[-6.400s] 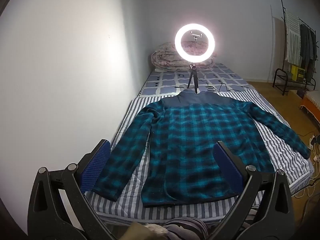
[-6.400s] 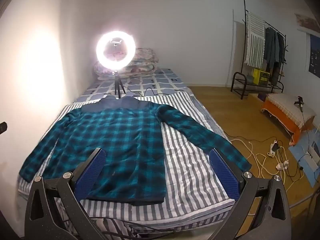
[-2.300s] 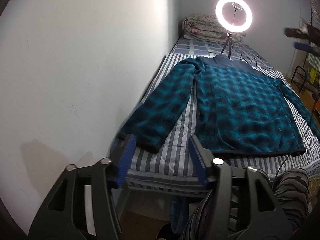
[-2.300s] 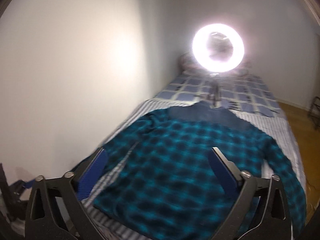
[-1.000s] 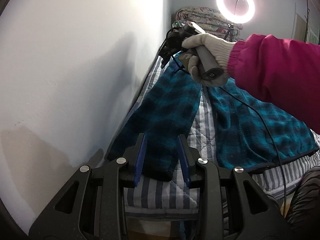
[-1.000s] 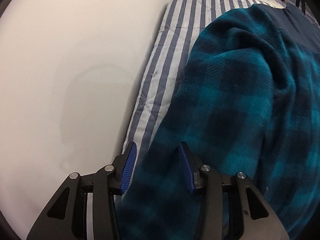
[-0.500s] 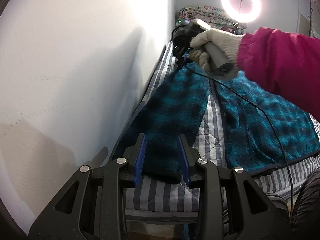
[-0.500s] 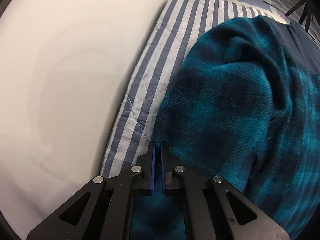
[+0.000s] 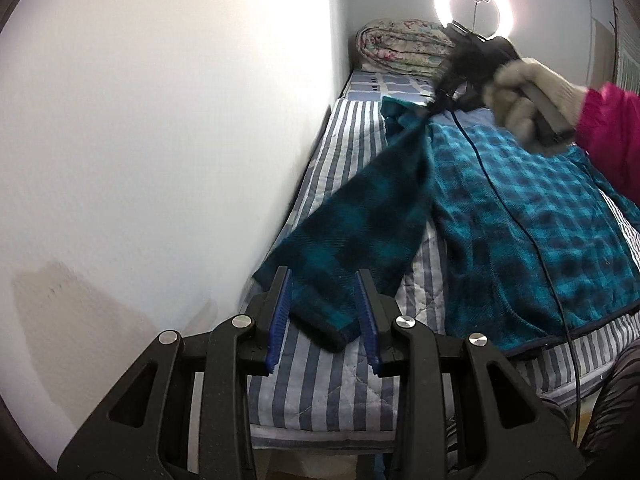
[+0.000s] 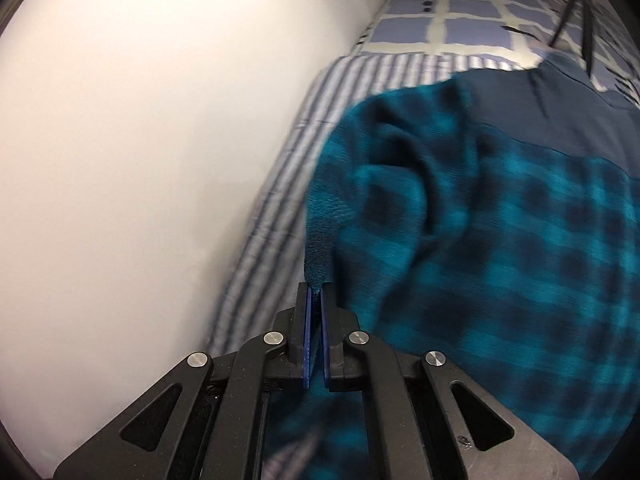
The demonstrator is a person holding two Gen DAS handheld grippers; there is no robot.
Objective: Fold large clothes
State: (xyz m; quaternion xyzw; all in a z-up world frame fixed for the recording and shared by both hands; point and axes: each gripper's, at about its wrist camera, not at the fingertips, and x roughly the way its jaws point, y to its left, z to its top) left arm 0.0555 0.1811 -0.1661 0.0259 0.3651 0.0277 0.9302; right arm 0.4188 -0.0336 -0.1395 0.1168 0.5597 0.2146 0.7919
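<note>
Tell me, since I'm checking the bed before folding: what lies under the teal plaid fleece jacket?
Under the teal plaid fleece jacket lies a blue-and-white striped quilt, bare along the wall side and near edge. Whatever sits beneath the jacket's body is covered and cannot be seen.

The left wrist camera sits low at the foot of the bed [image 9: 320, 396], close to the wall [image 9: 160, 120], and looks slightly downward along the mattress toward the ring light [image 9: 472, 4] at the far end, its own hand-held gripper [image 9: 326, 316] filling the lower frame. The right wrist camera looks steeply down from very near over the plaid jacket [image 10: 500, 260], by the same wall [image 10: 140, 140]. Both views share the jacket's sleeve, the striped bedding and the wall.
</note>
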